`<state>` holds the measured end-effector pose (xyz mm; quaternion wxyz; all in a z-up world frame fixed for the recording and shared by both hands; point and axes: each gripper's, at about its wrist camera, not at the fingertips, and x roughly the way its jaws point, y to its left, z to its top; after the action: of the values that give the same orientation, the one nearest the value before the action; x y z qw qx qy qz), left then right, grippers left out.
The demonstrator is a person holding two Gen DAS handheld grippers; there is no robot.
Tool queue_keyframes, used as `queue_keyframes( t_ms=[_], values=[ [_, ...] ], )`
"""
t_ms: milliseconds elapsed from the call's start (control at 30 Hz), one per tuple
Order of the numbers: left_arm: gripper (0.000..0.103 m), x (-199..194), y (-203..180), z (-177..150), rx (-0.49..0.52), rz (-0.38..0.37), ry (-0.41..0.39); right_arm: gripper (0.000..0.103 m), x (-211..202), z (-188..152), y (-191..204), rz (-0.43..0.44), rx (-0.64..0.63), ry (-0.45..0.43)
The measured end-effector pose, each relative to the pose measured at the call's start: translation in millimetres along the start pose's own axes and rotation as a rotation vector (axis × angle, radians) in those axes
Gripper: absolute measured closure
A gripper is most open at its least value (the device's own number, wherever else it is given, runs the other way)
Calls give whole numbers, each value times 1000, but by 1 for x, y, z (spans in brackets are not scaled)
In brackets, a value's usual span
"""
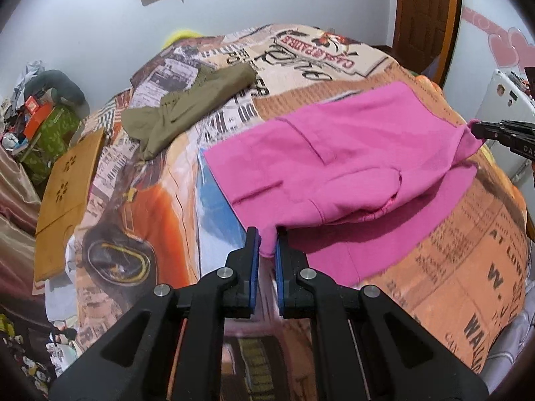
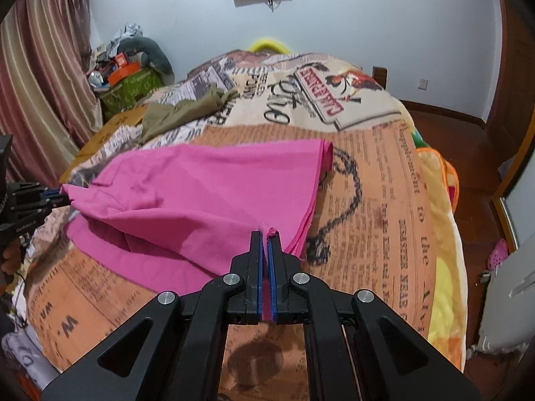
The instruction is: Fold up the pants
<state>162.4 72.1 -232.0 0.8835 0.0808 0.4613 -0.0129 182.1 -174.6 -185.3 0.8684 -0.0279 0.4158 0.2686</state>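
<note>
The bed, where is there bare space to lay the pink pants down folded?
Bare blanket lies right of the pink pants, out to the bed's edge, and beyond them up to the rooster print. The far left is crowded: olive pants and a wooden board lie there.

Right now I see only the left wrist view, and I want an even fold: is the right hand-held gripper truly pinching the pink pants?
Observer: Yes, the right hand-held gripper is shut on the pink pants; a tuft pokes out in front of it.
Operator: How deep is the bite?
Observer: Deep: pink shows between its pads all the way back to their base.
</note>
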Motion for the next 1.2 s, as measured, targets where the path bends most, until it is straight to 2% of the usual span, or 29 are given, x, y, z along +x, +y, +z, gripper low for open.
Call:
queue_keyframes(
  t_ms=[133, 200, 267, 300, 367, 467, 500, 600, 667, 800, 900, 1033, 1200],
  values=[
    [89, 2, 0, -12, -5, -5, 31, 95, 1, -9, 2, -19, 1, 42],
    [86, 1, 1, -16, -10, -5, 47, 85, -1, -12, 3, -27, 0, 58],
    [75, -2, 3, -19, -18, 2, 43, 61, -5, -16, 4, -35, 7, 62],
    [72, -5, 4, -21, -24, 12, 38, 59, -9, -18, 4, -38, 6, 53],
    [58, -11, 8, -23, -39, 21, 28, 59, -15, -19, 7, -44, -2, 43],
    [46, -24, 16, -22, -69, 18, 3, 59, -21, -18, 10, -44, -11, 35],
    [44, -29, 17, -21, -71, 21, -10, 58, -25, -18, 13, -34, -17, 27],
    [35, -43, 12, -13, -44, 33, -41, 58, -28, -14, 22, -16, -31, 16],
    [21, -47, 4, -6, -22, 21, -53, 58, -30, -10, 30, 6, -43, 5],
    [20, -47, -20, 7, 30, -26, -62, 48, -29, -5, 51, 39, -89, -15],
    [20, -35, -45, 16, 88, -32, -43, 48, -21, -5, 68, 58, -151, -6],
    [20, -19, -66, 18, 139, -46, -14, 47, -5, -10, 83, 36, -243, 42],
    [20, -6, -76, 16, 152, -70, 23, 47, 10, -18, 82, 13, -275, 98]
  ],
)
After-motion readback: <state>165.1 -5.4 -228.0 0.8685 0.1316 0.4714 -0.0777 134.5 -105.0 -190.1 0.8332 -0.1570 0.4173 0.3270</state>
